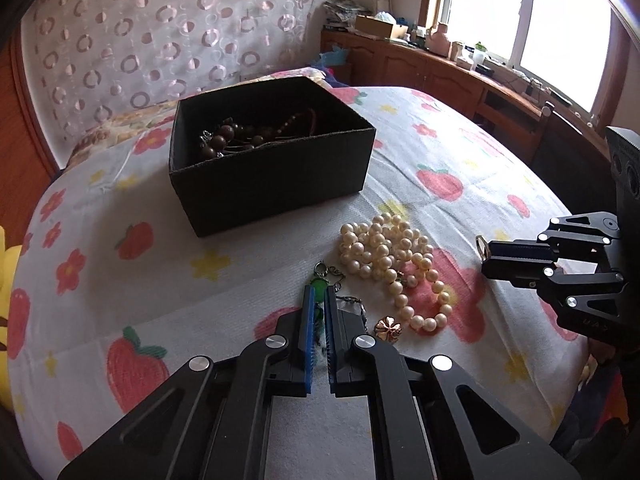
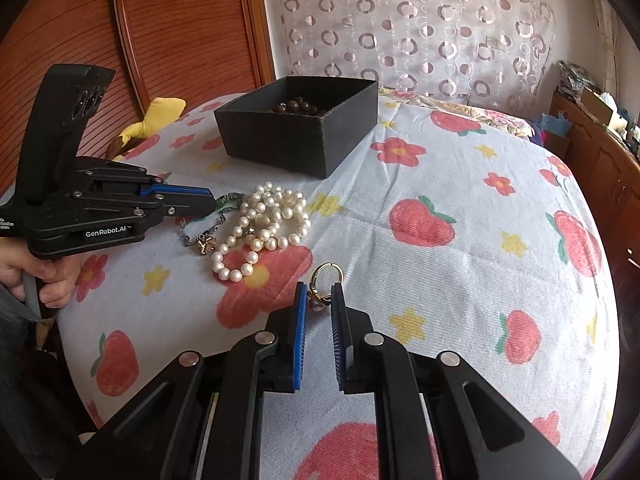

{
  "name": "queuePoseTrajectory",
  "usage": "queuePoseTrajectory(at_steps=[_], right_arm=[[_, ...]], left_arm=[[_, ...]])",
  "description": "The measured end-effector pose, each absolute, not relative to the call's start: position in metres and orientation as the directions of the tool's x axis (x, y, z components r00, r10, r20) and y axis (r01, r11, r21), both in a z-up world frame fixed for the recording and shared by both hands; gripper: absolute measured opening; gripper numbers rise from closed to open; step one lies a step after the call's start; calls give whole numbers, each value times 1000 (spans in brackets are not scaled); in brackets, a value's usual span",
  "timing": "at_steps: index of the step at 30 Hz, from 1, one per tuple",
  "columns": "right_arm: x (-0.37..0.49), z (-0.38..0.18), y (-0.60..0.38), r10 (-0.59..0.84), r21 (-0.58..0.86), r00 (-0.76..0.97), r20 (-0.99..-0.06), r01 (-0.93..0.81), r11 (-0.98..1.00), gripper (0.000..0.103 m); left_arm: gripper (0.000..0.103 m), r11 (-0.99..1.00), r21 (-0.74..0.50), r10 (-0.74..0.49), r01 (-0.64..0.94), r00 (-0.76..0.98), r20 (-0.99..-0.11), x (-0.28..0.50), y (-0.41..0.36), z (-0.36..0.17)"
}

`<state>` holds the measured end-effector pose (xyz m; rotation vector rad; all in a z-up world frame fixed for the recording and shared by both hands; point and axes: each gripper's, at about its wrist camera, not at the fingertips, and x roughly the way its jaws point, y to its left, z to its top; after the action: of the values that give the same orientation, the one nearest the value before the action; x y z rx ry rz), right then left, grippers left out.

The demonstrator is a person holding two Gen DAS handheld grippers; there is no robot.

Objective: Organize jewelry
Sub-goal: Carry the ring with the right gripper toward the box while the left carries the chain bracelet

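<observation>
Black box [image 1: 272,184] behind pearl necklace [image 1: 394,260], left gripper [image 1: 319,300] jaws clamping green pendant [image 1: 320,286], right gripper [image 2: 319,300] pinching gold ring [image 2: 328,276].

The left wrist view looks forward and steeply down along its own blue-padded fingers [image 1: 308,312], close over the bedspread [image 1: 440,152], with the black box [image 1: 264,188] beyond the fingertips and the pearl necklace [image 1: 392,256] just right of them. The right wrist view looks down at a similar slant along its fingers [image 2: 300,312], the box [image 2: 304,144] beyond and left of the tips, the pearls [image 2: 268,224] nearer and left. Both share box, pearls and bedspread, and each catches the other gripper at its edge: the right gripper [image 1: 486,256] at far right, the left gripper [image 2: 212,200] at far left.
</observation>
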<state>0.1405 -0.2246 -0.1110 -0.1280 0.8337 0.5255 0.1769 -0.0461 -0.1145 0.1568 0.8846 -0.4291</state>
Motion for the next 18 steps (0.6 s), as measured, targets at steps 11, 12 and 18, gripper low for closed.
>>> queuePoseTrajectory(at_steps=[11, 12, 18], right_arm=[[140, -111, -225, 392, 90, 554, -734, -493, 866, 14], [140, -111, -224, 390, 87, 555, -735, -493, 866, 14], [144, -108, -221, 388, 81, 555, -736, -497, 864, 14]], left_arm=[[4, 901, -4, -277, 433, 570, -774, 177, -46, -113], [4, 905, -7, -280, 425, 583, -763, 176, -45, -109], [4, 915, -33, -310, 403, 647, -696, 168, -35, -78]])
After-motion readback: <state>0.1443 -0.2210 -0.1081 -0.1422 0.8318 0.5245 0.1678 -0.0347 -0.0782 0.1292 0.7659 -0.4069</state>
